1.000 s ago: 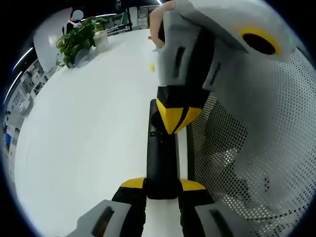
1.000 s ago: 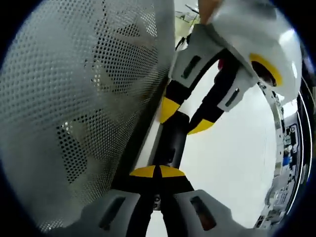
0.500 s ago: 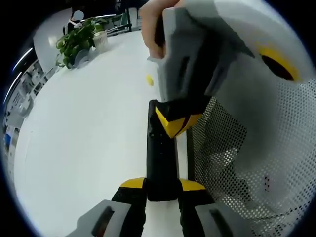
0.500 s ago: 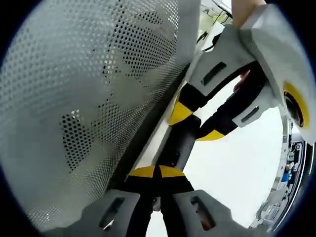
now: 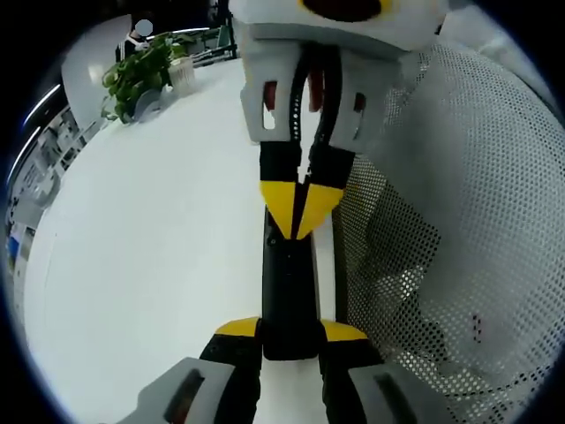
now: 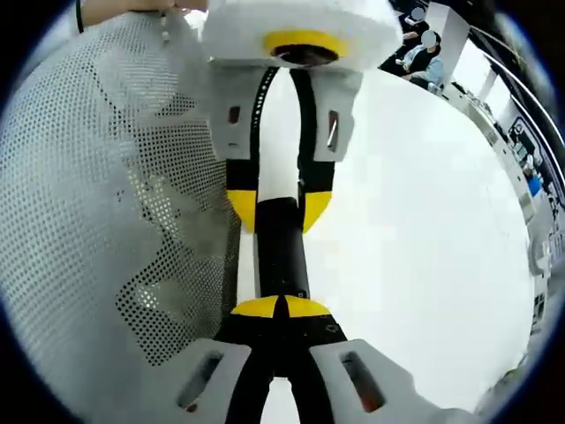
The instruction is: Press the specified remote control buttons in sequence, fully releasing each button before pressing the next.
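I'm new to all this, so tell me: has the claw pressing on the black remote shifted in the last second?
Yes. In the left gripper view the right claw, closed, swung around from slanting in off the mesh basket side to pointing straight along the remote.

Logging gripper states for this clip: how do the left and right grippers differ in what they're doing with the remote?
The left gripper straddles one end of the remote, a yellow-tipped jaw on each side. The right gripper has its jaws closed together, tips on the remote's face at the other end. So the left steadies and the right seems to press. Both are grey with yellow tips, beside the white mesh basket.
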Tool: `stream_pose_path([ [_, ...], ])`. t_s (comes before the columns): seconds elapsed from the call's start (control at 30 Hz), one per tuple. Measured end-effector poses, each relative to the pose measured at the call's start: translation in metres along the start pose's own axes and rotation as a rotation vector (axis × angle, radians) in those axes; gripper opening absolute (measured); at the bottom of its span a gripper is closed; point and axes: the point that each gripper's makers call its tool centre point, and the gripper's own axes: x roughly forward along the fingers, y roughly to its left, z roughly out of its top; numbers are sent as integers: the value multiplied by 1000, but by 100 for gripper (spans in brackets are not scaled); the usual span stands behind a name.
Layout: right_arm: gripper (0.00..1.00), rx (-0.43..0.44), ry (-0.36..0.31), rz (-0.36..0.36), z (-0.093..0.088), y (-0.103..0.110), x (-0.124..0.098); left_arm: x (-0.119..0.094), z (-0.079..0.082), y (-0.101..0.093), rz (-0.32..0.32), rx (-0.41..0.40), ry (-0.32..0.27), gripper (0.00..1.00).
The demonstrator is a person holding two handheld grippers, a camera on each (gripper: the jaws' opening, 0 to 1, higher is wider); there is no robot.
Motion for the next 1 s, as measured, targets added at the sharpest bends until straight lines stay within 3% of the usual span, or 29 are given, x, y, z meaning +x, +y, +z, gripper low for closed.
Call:
stream_pose_path([
  [0.17, 0, -3, 36, 33, -3, 0, 6, 0, 0, 0, -1, 0, -2, 25],
  [0.27, 0, -6, 19, 55, 2, 3, 7, 0, 0, 0, -2, -2, -3, 25],
  [0.33, 0, -73, 48, 67, 1, 3, 7, 1, 0, 0, -2, -3, -4, 25],
  [0.43, 0, -94, 80, 89, 0, 2, 8, 1, 0, 1, -6, -17, -10, 25],
  [0.63, 0, -84, 93, 120, -1, 1, 9, 1, 1, 1, -6, -20, -11, 25],
  [0.7, 0, -55, 86, 131, -1, 1, 9, 1, 0, 1, -6, -20, -11, 25],
  [0.87, 0, 108, 37, 192, -1, 0, 8, 1, 0, 1, -6, -21, -14, 25],
  [1.0, 0, 137, 46, 219, -5, -5, 7, 1, 0, 1, -5, -24, -17, 25],
])
